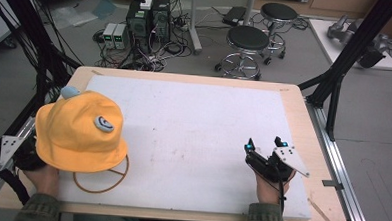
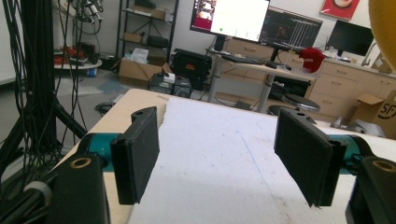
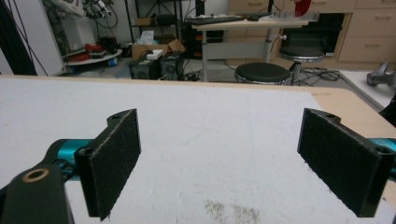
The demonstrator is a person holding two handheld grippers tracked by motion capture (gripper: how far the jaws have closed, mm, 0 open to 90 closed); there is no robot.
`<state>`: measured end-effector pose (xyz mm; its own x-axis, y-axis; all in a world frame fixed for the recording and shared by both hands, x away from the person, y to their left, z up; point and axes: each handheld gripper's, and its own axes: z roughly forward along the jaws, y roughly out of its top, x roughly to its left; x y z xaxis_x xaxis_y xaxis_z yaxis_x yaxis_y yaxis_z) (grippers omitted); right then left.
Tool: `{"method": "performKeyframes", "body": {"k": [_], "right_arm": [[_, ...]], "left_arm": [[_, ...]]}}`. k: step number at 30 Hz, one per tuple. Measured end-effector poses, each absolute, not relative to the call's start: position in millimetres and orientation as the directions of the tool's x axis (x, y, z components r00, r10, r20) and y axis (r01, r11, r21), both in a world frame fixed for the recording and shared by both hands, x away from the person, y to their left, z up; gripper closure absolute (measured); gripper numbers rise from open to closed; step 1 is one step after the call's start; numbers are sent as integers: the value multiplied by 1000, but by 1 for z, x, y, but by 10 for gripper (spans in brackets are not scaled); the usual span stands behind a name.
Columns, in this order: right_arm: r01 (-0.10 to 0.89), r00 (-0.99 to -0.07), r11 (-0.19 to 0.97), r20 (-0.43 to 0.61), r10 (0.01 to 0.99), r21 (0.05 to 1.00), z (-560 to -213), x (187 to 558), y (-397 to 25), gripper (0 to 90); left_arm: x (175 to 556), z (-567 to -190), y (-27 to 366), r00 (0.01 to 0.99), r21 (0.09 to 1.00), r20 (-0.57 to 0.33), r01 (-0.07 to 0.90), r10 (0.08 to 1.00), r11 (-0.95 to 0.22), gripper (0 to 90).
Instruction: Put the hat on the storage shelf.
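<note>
- My left gripper (image 2: pixel 217 163) gapes wide, empty, apparently beside the yellow hat (image 1: pixel 80 131)
- My right gripper (image 3: pixel 219 163) gapes wide, empty, over the white board (image 1: pixel 198 120)

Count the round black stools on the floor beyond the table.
2. One stool stands just past the table's far edge; the other stool is behind it, further right. More may be hidden outside the frame.

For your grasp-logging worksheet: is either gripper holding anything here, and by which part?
Nothing is held. The left gripper and right gripper both have jaws wide apart with only white board between; the yellow hat sits ungrasped.
</note>
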<state>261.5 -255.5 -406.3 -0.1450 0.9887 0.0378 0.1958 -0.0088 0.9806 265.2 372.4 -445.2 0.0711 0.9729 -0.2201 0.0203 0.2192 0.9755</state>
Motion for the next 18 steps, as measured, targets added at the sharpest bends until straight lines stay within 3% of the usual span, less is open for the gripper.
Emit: {"method": "performKeyframes", "body": {"k": [18], "right_arm": [[205, -119, -6, 30, 992, 979, -417, 254, -257, 122]], "left_arm": [[268, -446, 369, 82, 978, -210, 31, 974, 209, 311]]}}
